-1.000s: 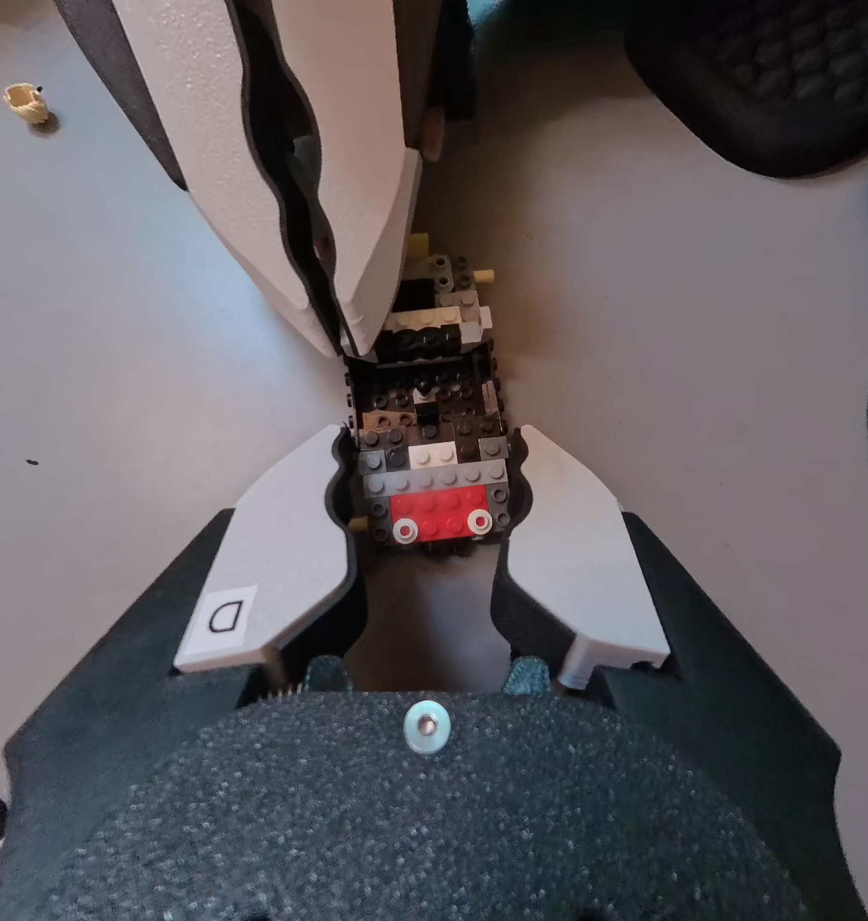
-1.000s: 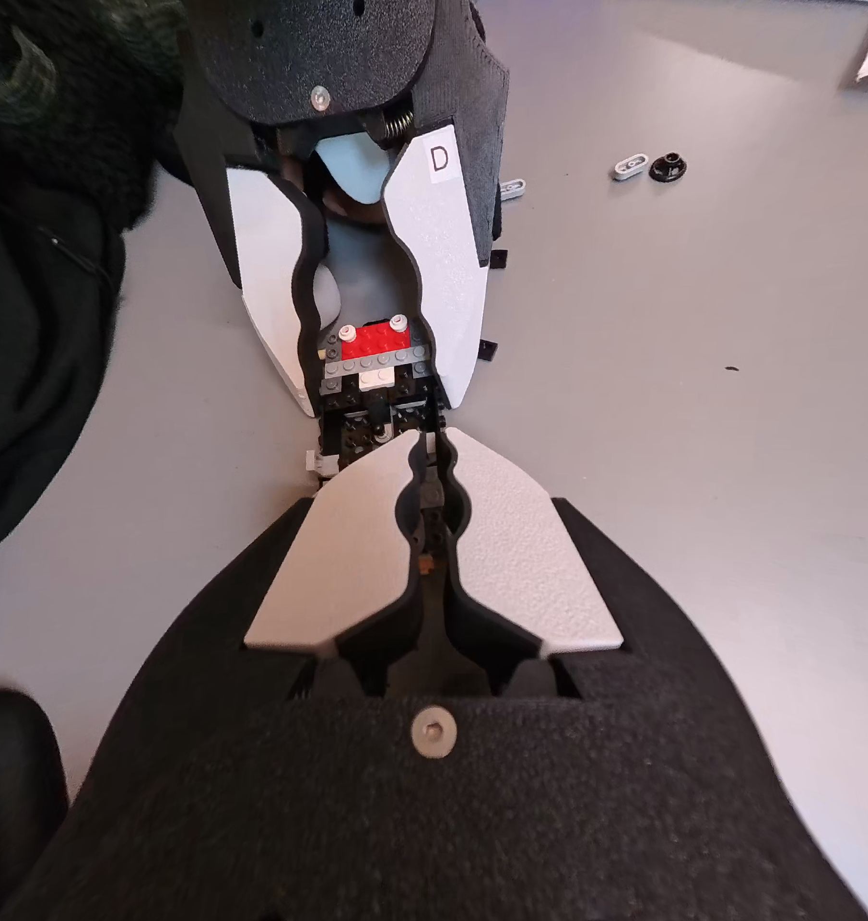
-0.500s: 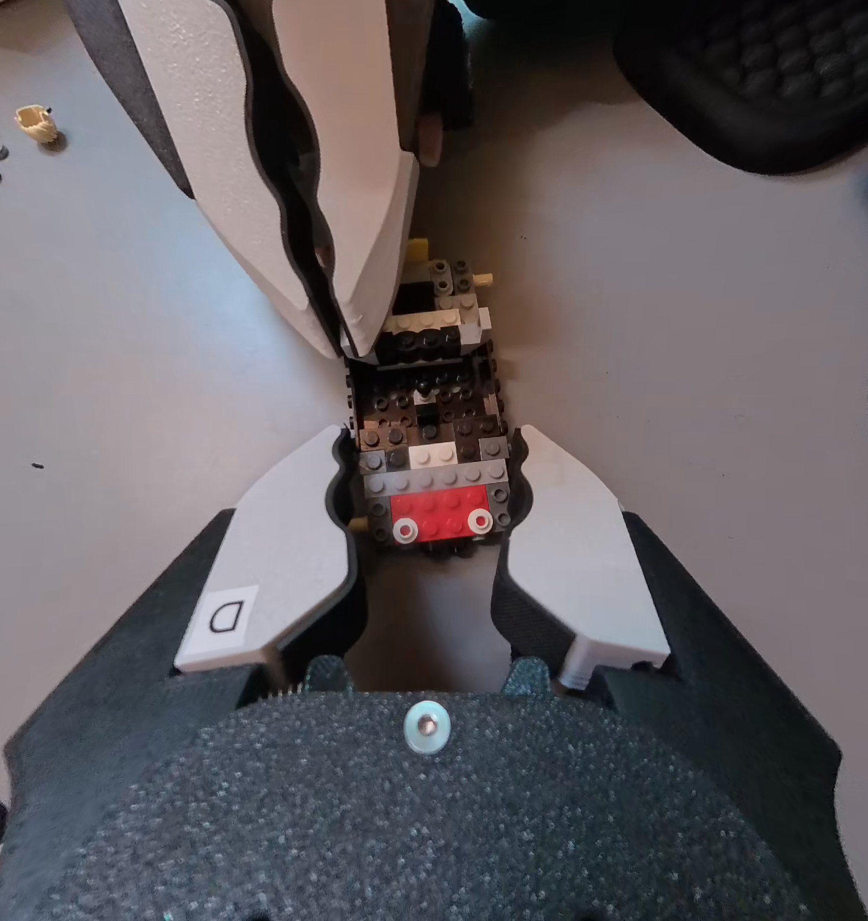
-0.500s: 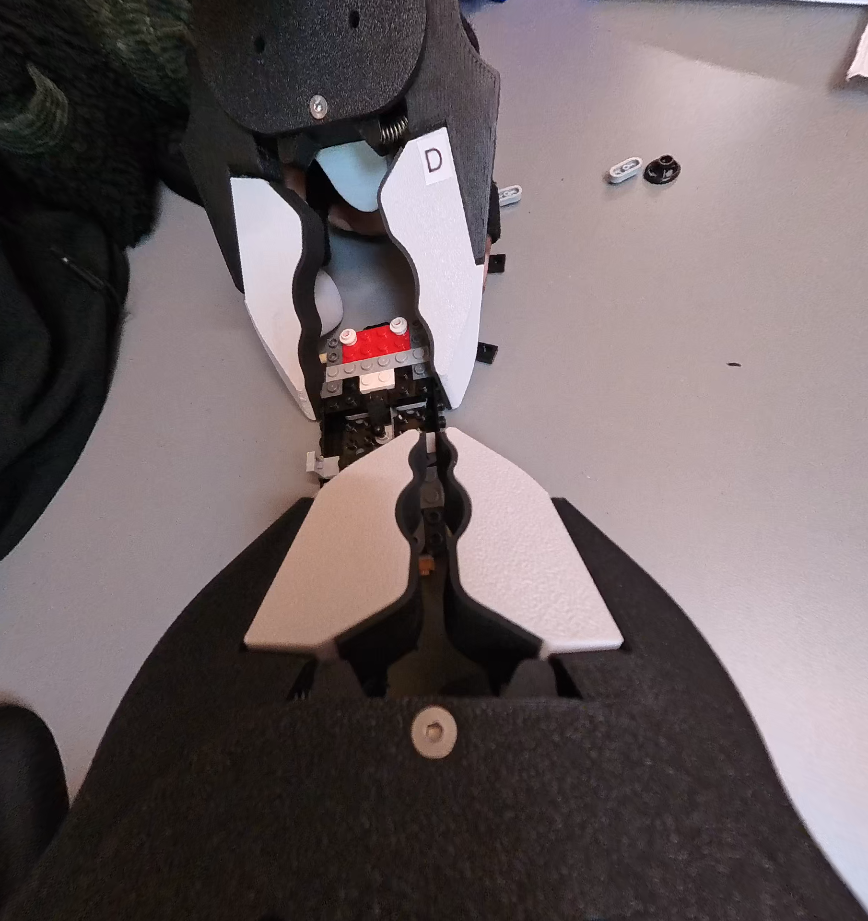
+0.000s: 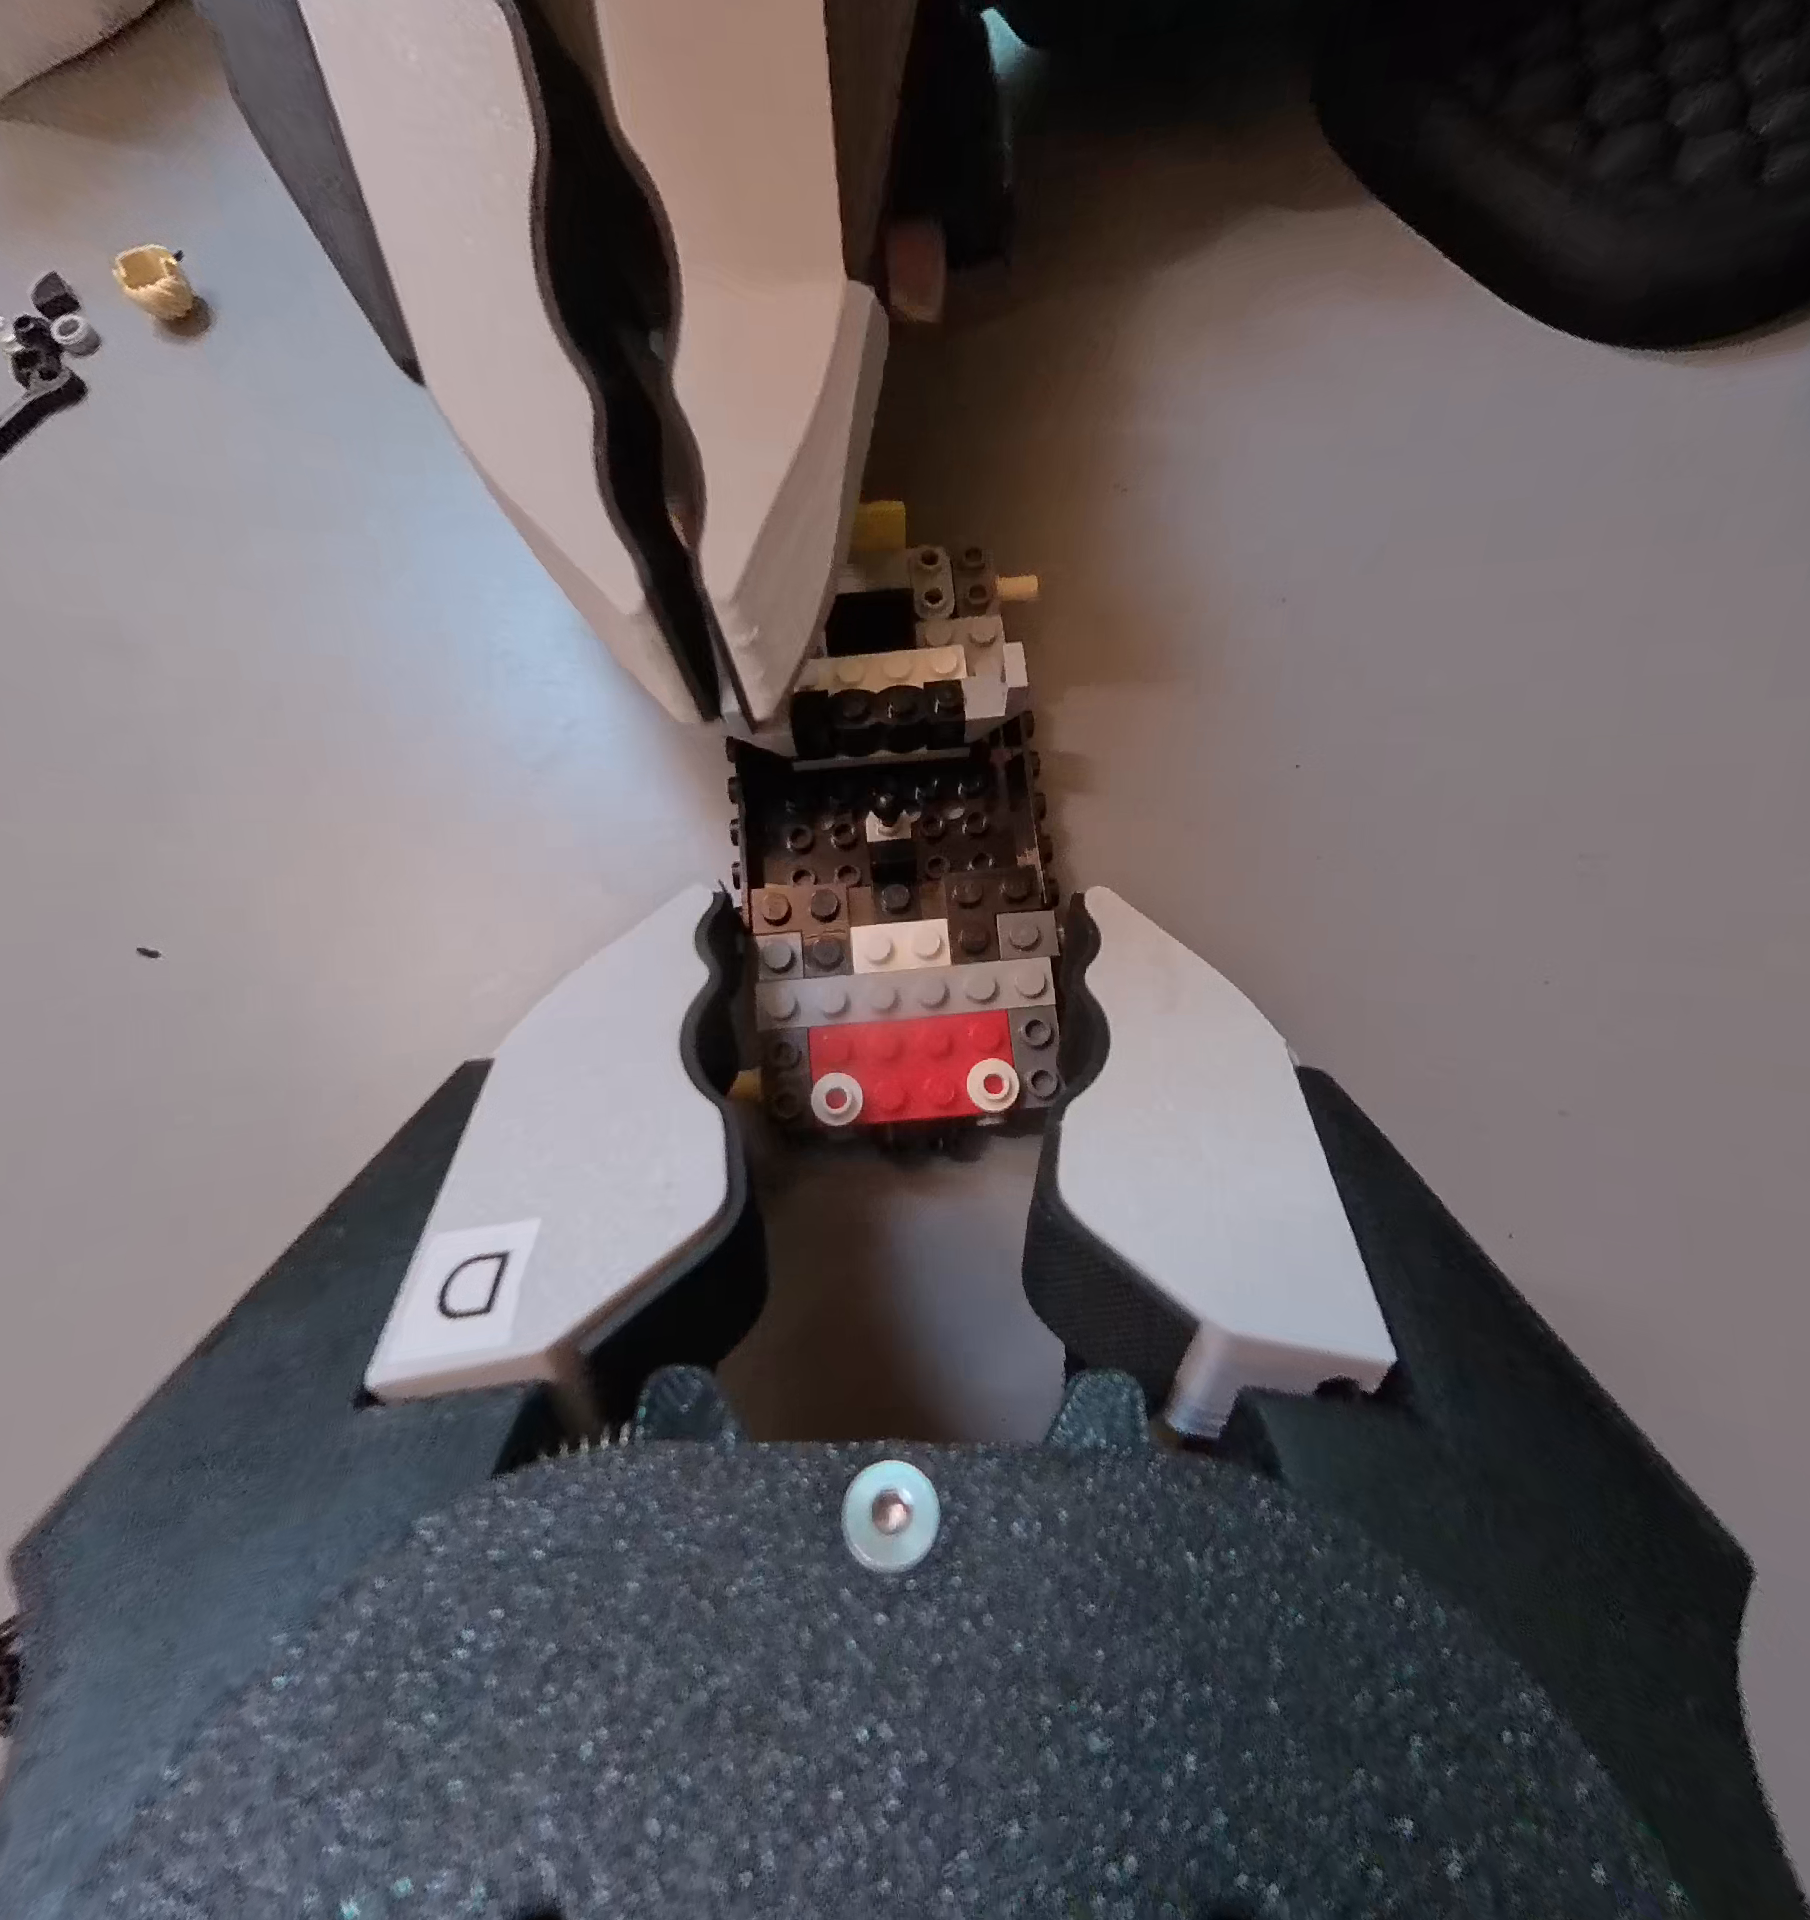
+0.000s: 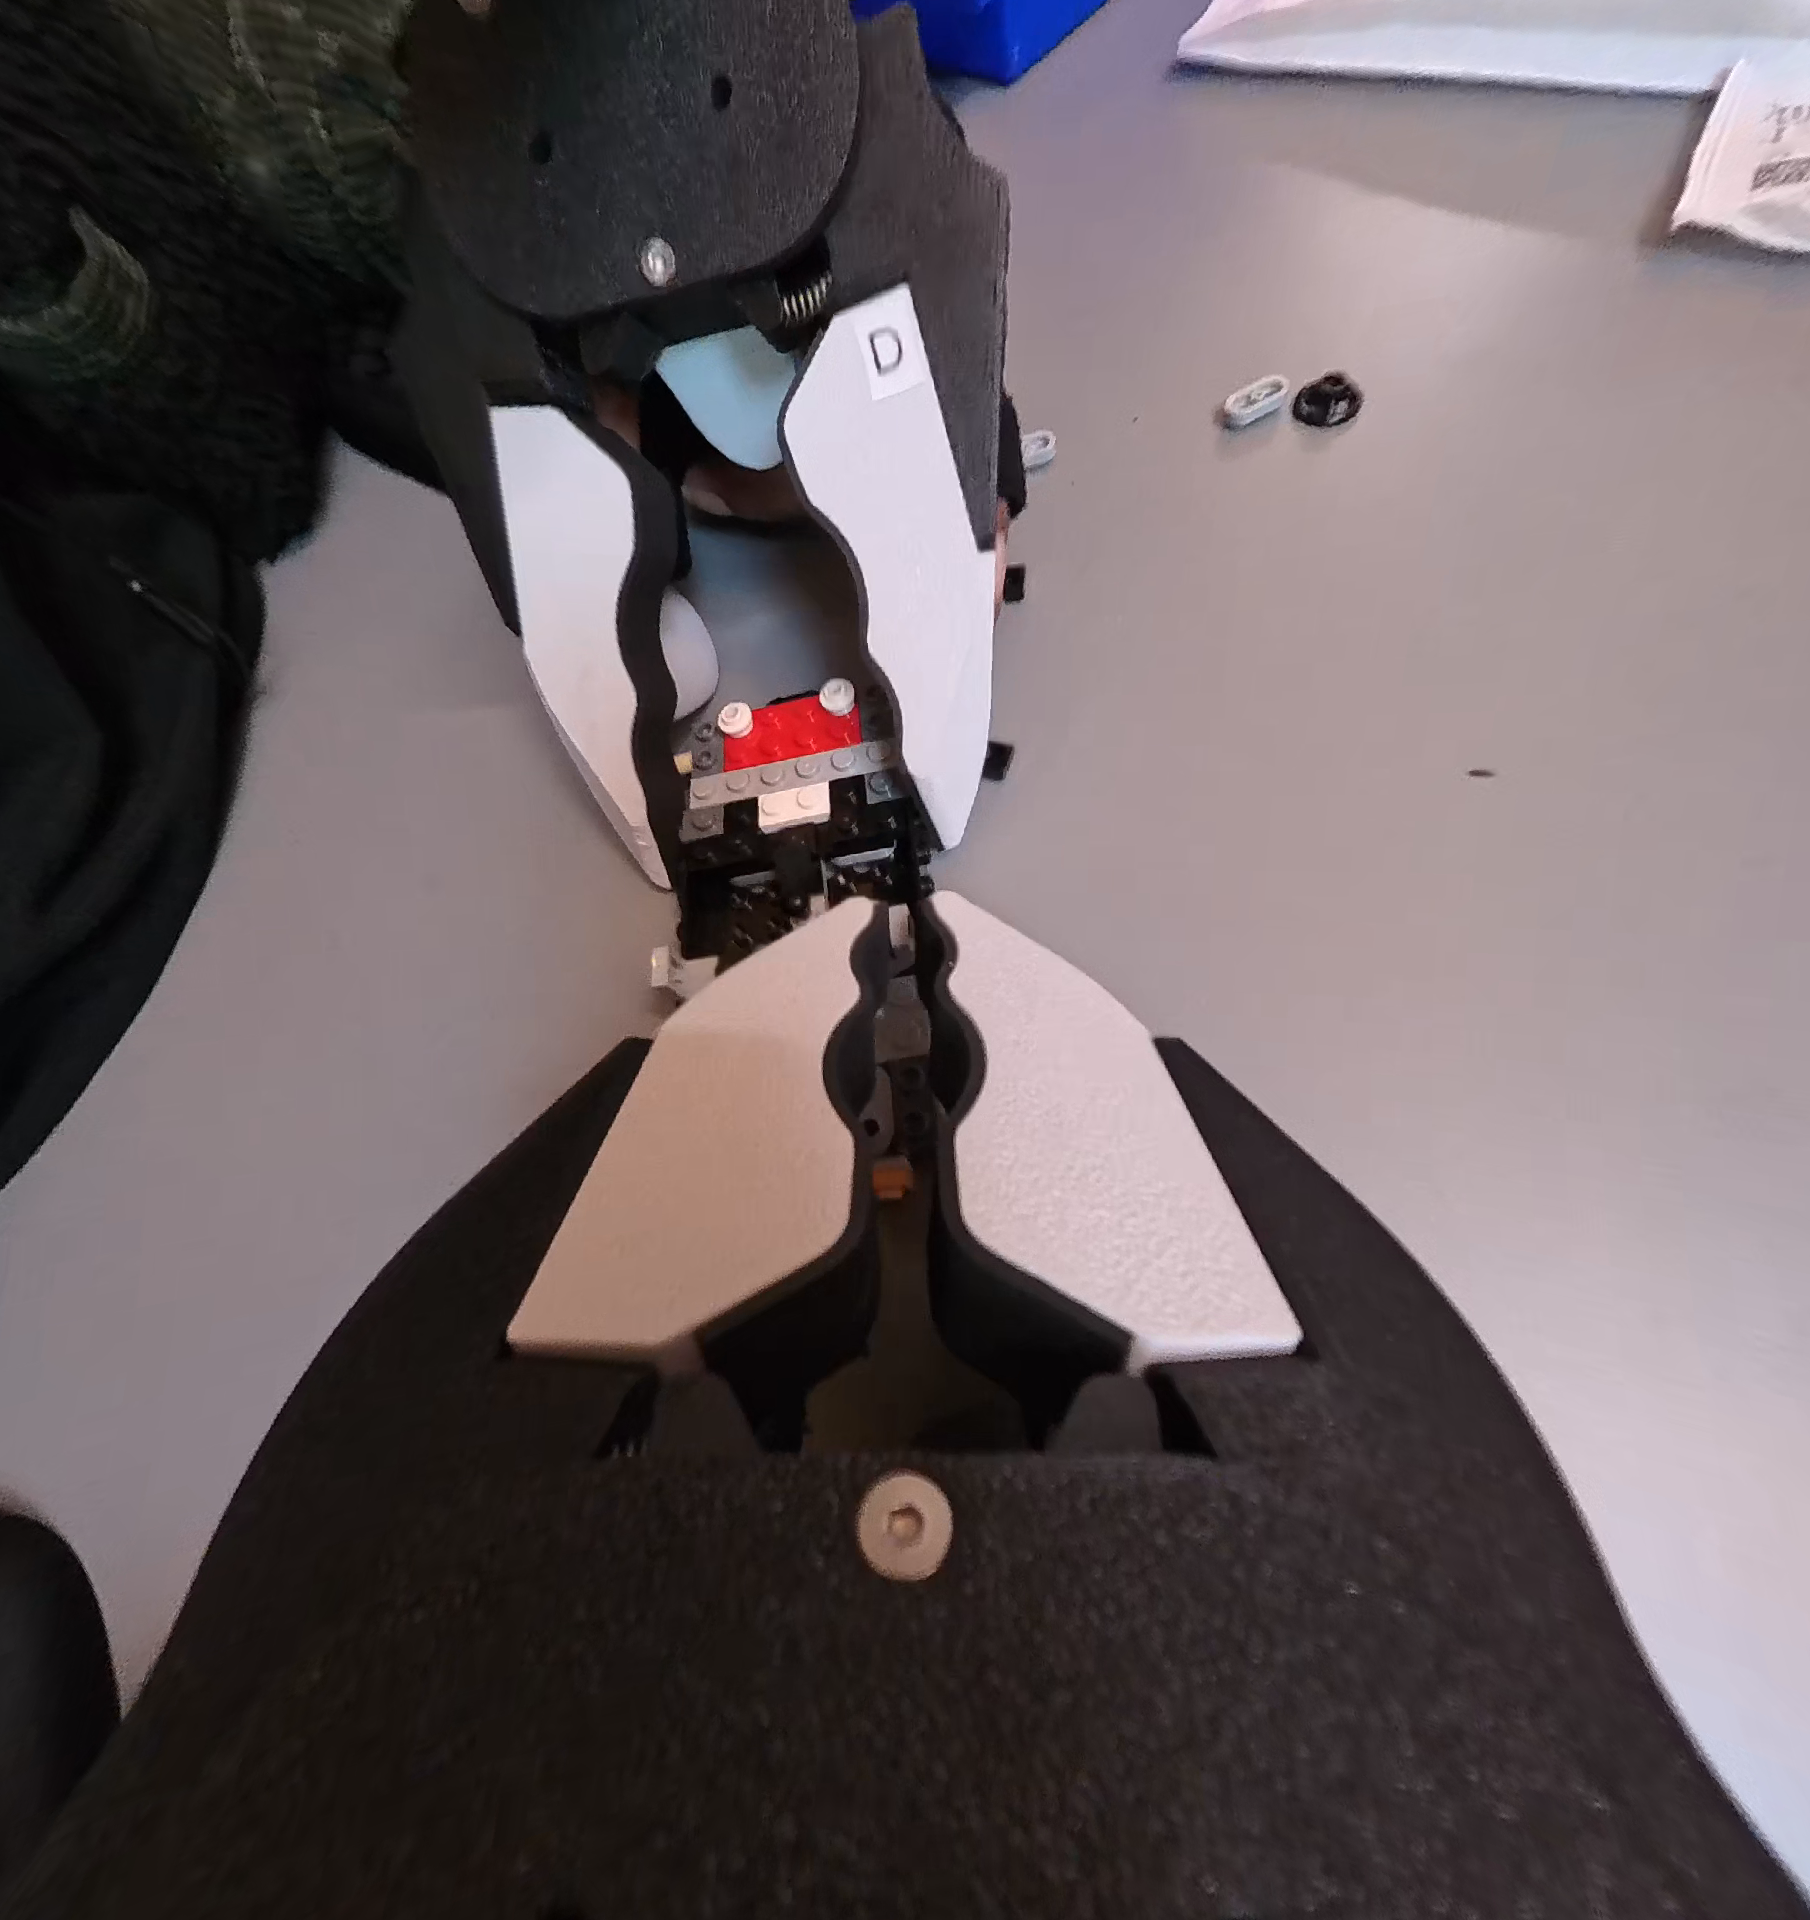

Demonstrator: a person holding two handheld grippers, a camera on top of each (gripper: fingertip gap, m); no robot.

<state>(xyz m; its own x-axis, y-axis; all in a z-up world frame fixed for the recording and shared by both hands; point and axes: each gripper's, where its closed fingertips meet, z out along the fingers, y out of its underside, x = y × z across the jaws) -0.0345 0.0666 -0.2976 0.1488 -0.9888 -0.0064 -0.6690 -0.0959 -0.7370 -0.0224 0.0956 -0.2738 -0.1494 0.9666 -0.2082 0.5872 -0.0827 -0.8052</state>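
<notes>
Right fingers hide brick model's near end.

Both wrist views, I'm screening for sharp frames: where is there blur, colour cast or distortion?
Left wrist view: warm beige cast on the table, brick model sharp, black mat soft at the corner. Right wrist view: cooler grey, papers and dark fabric blurred. Wide-angle bending in both.

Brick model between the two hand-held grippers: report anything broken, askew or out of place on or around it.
Nothing on the brick model looks plainly broken. It lies flat on the grey table, its red-plated end between the left hand-held gripper's fingers. The one untidy thing: a few small loose parts and a tan piece scattered apart from it.
</notes>
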